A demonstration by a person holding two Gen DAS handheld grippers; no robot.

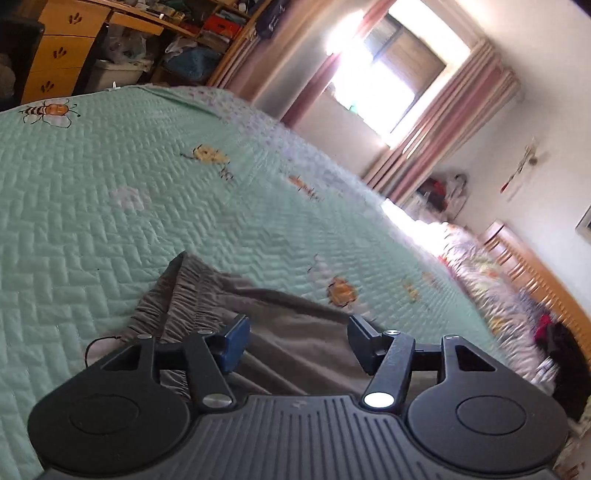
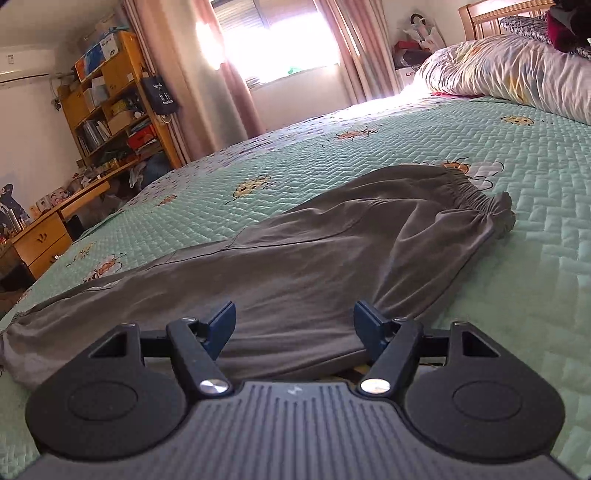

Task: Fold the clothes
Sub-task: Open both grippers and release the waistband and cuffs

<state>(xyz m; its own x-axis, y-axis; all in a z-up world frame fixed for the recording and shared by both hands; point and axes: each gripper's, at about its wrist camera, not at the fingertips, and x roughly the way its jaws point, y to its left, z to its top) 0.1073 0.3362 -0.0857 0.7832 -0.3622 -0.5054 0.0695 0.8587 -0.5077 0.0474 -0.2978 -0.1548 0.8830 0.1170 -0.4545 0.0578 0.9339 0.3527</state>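
Grey trousers (image 2: pixel 314 251) with an elastic waistband (image 2: pixel 476 201) lie across the green quilted bed (image 2: pixel 332 162). In the right wrist view my right gripper (image 2: pixel 293 330) stands open just above the near edge of the trousers, and the cloth lies below and between its blue pads (image 2: pixel 221 325) without being pinched. In the left wrist view my left gripper (image 1: pixel 295 343) is open over the gathered waistband end of the trousers (image 1: pixel 207 295). Its pads (image 1: pixel 234 345) are apart and hold nothing.
A patterned pillow (image 2: pixel 517 74) lies at the head of the bed near a wooden headboard (image 2: pixel 491 18). A wooden desk with drawers (image 2: pixel 44 236) and bookshelves (image 2: pixel 110 99) stand beyond the far bed edge. Curtains frame a bright window (image 2: pixel 273 40).
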